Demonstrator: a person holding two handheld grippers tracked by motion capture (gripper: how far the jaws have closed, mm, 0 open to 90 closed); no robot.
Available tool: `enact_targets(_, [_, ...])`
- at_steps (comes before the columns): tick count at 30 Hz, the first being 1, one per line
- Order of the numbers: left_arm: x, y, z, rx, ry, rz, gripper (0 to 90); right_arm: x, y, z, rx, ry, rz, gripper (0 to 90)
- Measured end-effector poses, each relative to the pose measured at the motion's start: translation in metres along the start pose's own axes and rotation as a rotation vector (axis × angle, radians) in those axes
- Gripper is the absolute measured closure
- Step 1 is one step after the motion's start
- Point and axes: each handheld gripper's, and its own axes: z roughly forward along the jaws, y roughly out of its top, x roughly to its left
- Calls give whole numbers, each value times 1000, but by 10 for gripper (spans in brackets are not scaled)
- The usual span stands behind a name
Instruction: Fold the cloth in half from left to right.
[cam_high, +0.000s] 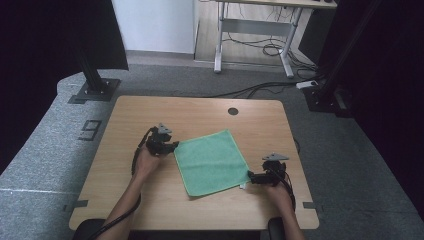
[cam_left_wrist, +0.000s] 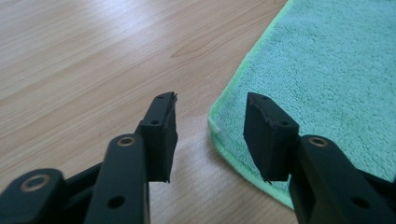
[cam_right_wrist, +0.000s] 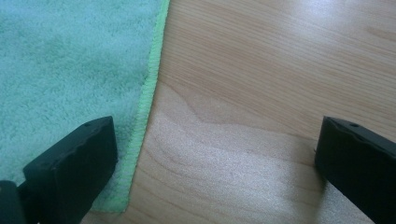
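Observation:
A green microfibre cloth (cam_high: 212, 161) lies flat on the wooden table (cam_high: 150, 110), turned a little askew. My left gripper (cam_high: 172, 146) is at the cloth's far left corner. In the left gripper view the jaws (cam_left_wrist: 210, 100) stand apart, astride that corner of the cloth (cam_left_wrist: 327, 70), and the pads do not press on it. My right gripper (cam_high: 251, 177) sits at the cloth's near right corner. In the right gripper view its jaws (cam_right_wrist: 217, 126) are wide apart, the left one over the cloth's hem (cam_right_wrist: 70, 60), the right one over bare wood.
A round dark hole (cam_high: 233, 111) marks the table's far edge. Black frame posts with base plates (cam_high: 95, 90) stand on the grey floor beyond the table's back corners. A white desk frame (cam_high: 250, 45) and loose cables (cam_high: 260, 90) lie farther back.

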Motion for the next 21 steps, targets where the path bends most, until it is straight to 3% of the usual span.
enact_targets(9, [1,-5,16,41,22,24,671,0,0,0,0,0,0,0])
enact_targets(12, [1,-8,21,60,10,42,697,0,0,0,0,0,0,0])
enact_targets(21, [3,-12,21,42,-32,21,813,-1,1,0,0,10,-8,0])
